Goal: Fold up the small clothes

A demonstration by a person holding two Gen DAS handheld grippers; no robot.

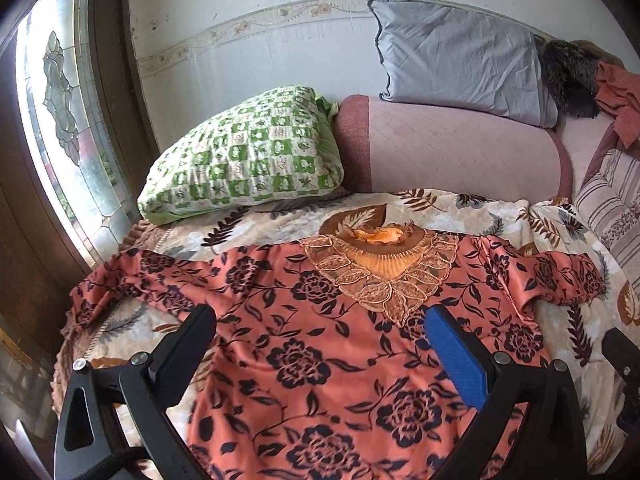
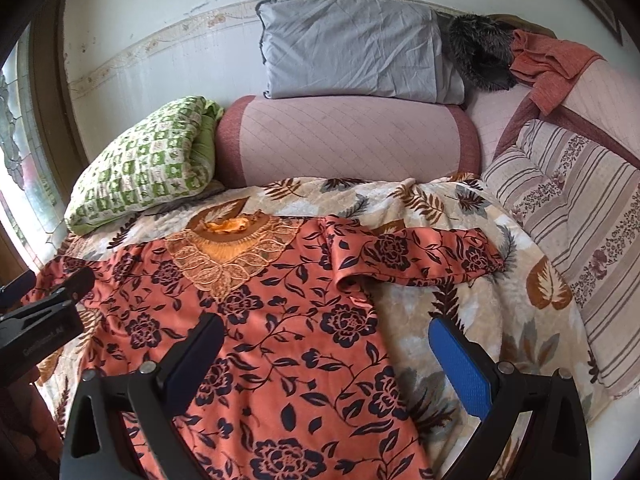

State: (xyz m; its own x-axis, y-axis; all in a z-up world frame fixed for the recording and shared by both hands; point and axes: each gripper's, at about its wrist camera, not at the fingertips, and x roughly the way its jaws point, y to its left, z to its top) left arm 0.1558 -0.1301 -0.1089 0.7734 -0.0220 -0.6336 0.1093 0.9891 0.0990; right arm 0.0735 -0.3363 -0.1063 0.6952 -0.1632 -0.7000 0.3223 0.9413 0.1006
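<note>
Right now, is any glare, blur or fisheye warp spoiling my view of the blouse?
Left wrist view: window blown out at left, blouse evenly lit and sharp. Right wrist view: blouse sharp too; both views bend and darken toward the corners.

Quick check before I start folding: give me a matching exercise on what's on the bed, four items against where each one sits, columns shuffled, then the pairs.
Items
1. floral top
2. green checked pillow
3. grey pillow
4. striped cushion

Places
A. on top of the pink bolster, against the wall
B. right side of the bed, beside the leaf-print blanket
C. spread flat on the blanket, sleeves out, under both open grippers
D. by the window, left of the bolster

Pairs: 1-C, 2-D, 3-A, 4-B
</note>
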